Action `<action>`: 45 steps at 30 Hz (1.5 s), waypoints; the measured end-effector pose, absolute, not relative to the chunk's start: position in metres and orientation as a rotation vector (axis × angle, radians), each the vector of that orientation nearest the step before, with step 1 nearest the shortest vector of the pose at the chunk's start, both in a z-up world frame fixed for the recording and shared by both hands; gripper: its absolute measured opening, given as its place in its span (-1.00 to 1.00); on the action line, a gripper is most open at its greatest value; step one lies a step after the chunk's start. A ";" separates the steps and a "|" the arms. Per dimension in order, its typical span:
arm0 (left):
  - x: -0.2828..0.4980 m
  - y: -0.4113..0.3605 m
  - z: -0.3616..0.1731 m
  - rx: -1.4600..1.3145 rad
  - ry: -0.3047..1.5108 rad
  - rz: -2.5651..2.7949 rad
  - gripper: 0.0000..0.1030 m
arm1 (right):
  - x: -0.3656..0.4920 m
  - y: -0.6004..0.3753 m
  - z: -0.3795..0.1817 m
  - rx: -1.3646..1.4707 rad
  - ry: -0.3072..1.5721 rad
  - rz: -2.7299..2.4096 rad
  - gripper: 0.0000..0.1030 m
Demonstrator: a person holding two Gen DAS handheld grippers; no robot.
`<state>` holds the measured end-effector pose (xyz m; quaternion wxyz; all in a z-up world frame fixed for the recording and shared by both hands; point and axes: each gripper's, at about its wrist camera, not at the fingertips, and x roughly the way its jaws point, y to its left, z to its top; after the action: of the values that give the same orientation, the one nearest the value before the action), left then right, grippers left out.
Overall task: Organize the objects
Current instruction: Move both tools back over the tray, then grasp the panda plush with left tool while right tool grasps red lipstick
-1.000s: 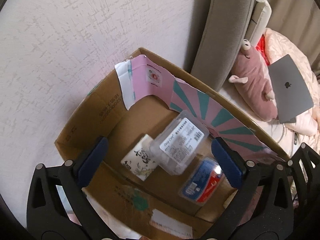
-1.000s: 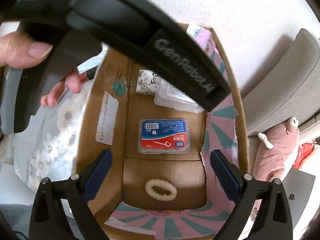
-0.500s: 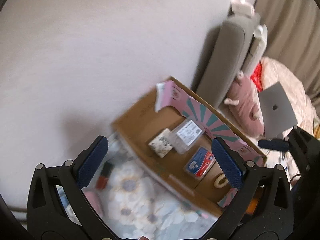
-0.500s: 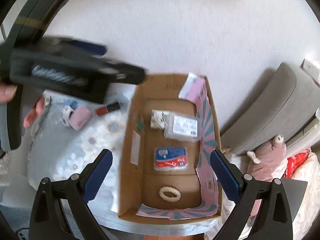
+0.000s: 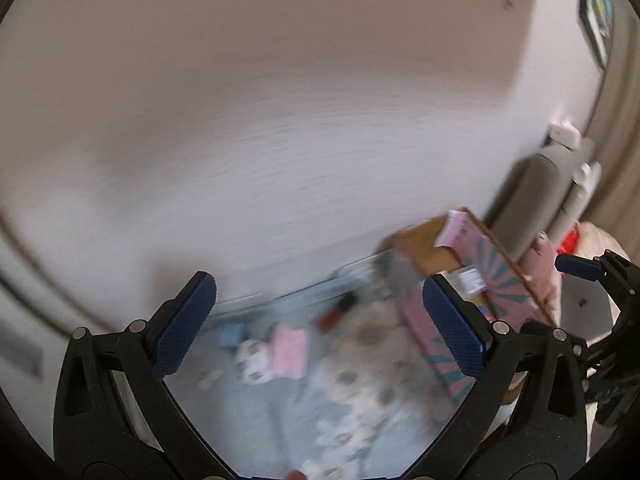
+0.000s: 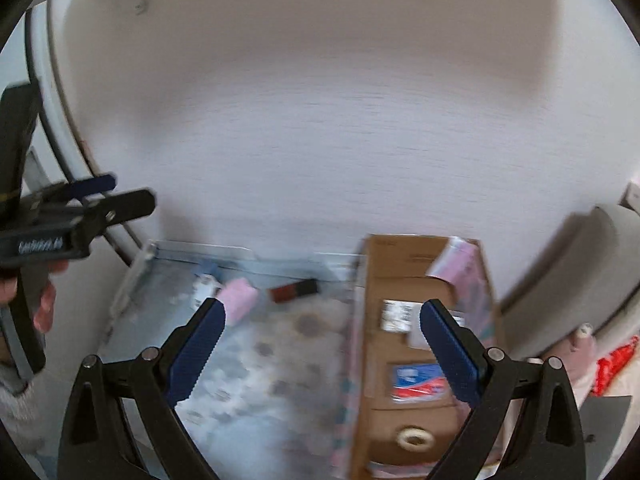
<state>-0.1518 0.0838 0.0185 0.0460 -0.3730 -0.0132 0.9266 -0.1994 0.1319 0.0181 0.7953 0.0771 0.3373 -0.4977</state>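
Note:
Both views are motion-blurred. My left gripper (image 5: 320,324) is open and empty, high above a floral cloth (image 5: 360,392). On the cloth lie a pink item (image 5: 288,348), a white patterned item (image 5: 252,360), a small blue item (image 5: 229,336) and a red-and-black tube (image 5: 338,312). My right gripper (image 6: 322,354) is open and empty, above the cloth (image 6: 256,364) and a cardboard box (image 6: 404,264). The box holds a blue-and-red pack (image 6: 416,380), a clear labelled case (image 6: 396,314) and a white ring (image 6: 414,438). The pink item (image 6: 240,298) and the tube (image 6: 294,290) lie far left of the box.
A white wall (image 6: 320,120) stands right behind the cloth and box. A grey cushion (image 6: 572,264), a pink plush toy (image 6: 576,344) and a laptop (image 6: 604,420) are to the right. The left gripper (image 6: 76,216) and hand show at the left edge.
Both grippers have pulled up and back from the box and swung left. The cloth with its loose items has come into view.

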 end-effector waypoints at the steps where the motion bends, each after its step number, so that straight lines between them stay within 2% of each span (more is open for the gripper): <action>1: -0.143 0.074 0.018 -1.139 -0.049 2.861 0.99 | -0.195 0.133 0.014 0.168 0.715 -1.064 0.89; 9: -0.074 0.020 -0.013 -1.193 -0.190 2.980 0.99 | -0.160 0.140 -0.019 0.115 0.731 -0.991 0.89; 16: -0.063 0.009 -0.036 -1.259 -0.254 2.953 0.99 | -0.141 0.135 -0.029 0.062 0.792 -0.933 0.89; 26: -0.102 -0.002 -0.072 -1.388 -0.304 2.789 0.99 | -0.124 0.060 -0.057 0.087 1.021 -0.895 0.89; 32: -0.145 -0.009 -0.125 -1.500 -0.381 2.641 0.98 | -0.110 -0.001 -0.104 0.115 1.179 -0.879 0.89; 37: -0.180 -0.012 -0.179 -1.615 -0.413 2.545 0.74 | -0.106 -0.033 -0.136 0.173 1.256 -0.870 0.89; 45: -0.205 -0.019 -0.221 -1.657 -0.550 2.459 0.64 | -0.097 -0.056 -0.163 0.208 1.335 -0.871 0.89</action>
<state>-0.2050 -0.0190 -0.2211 0.0629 -0.5482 -0.1820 0.8139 -0.0975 -0.0560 -0.1632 0.6939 0.0932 0.5980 -0.3901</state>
